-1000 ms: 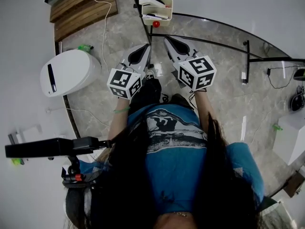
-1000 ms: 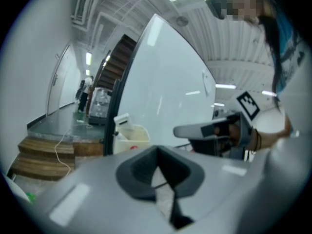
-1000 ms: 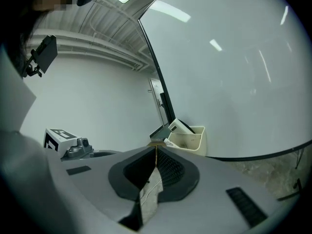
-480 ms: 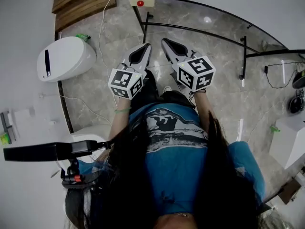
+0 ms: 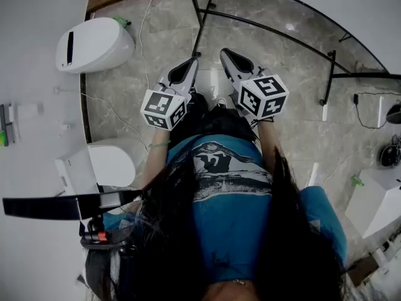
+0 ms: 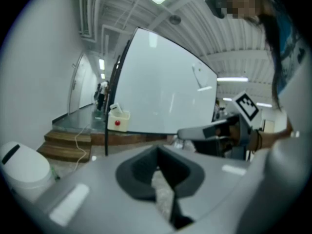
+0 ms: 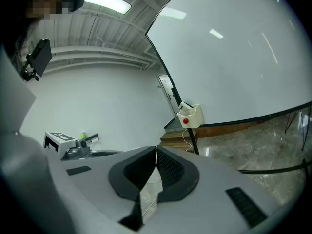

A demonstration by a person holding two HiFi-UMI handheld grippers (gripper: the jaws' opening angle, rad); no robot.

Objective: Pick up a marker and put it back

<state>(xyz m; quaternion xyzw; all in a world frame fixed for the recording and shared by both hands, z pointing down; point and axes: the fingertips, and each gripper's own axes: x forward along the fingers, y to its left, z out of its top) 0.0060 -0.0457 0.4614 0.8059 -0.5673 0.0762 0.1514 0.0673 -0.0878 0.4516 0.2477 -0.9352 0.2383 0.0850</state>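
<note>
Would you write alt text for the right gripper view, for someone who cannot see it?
The right gripper, jaws shut and empty, points across a marble floor toward a whiteboard with a cream box at its edge.

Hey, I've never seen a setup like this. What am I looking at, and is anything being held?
A person stands on a marble floor, a hand-held grasping tool in each hand. The top-down picture comes from a camera on the person's head: left tool and right tool point forward. The other two pictures come from cameras riding on each tool, looking along its jaws toward a whiteboard with a cream box on its stand. Both tools are shut, holding nothing.
</note>
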